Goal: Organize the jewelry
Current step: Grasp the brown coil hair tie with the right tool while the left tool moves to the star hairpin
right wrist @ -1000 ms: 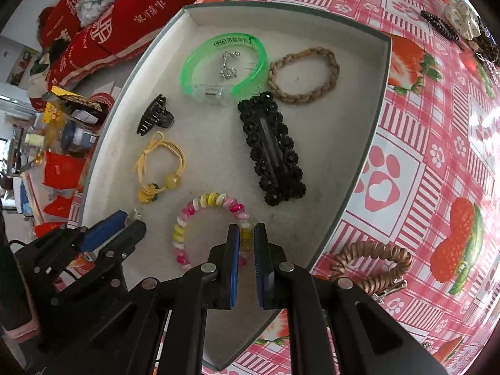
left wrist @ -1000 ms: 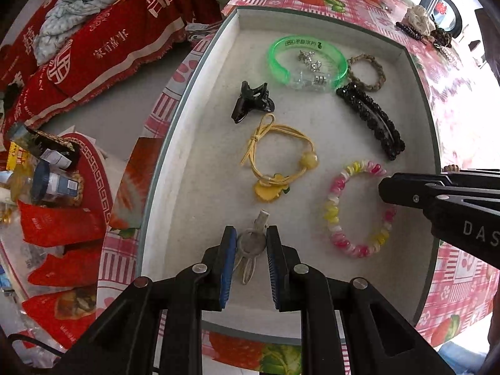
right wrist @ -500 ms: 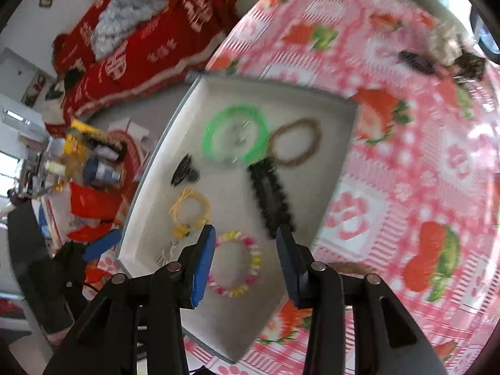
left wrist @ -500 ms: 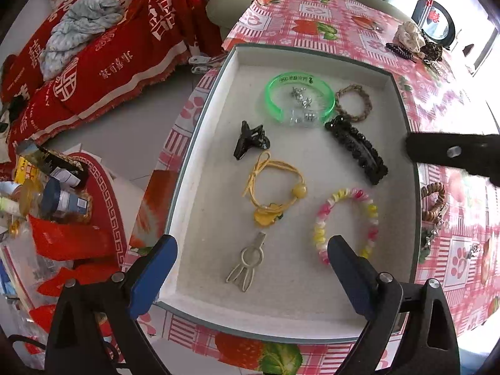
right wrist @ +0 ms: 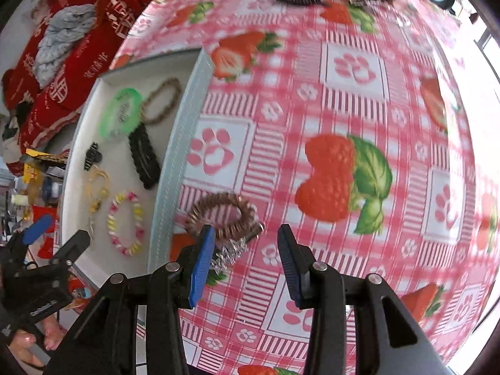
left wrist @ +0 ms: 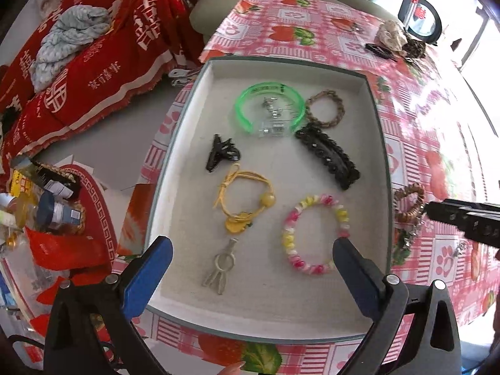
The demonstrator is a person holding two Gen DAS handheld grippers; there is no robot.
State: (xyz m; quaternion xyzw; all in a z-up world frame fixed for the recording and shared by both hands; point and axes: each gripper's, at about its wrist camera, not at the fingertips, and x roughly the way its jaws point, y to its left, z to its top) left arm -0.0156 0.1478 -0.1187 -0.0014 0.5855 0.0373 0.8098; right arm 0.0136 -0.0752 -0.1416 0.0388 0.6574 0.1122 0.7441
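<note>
Left wrist view: the left gripper (left wrist: pixel 251 261) hangs over the near end of the tray (left wrist: pixel 379 143) with its jaws spread wide and nothing between them. The small metal hairpin (left wrist: pixel 222 262) lies loose on the tray floor low in the frame, below the yellow hair tie (left wrist: pixel 247 193) and left of the pastel bead bracelet (left wrist: pixel 314 234). At the right edge, outside the tray wall, the brown coil hair tie (left wrist: pixel 407 201) sits on the tablecloth (left wrist: pixel 312 15), and the dark tip of the right gripper (left wrist: pixel 462 218) reaches in just beside it.

Right wrist view: the right gripper (right wrist: pixel 247 264) is partly parted and empty. The brown coil hair tie (right wrist: pixel 223 215) lies just above and left of its blue left pad, near the tray's outer wall, a silvery piece tangled below it. I'd say this hand is plainly the nearer one; the coil sits off-centre to the left, so the gripper would need to shift that way before closing.
</note>
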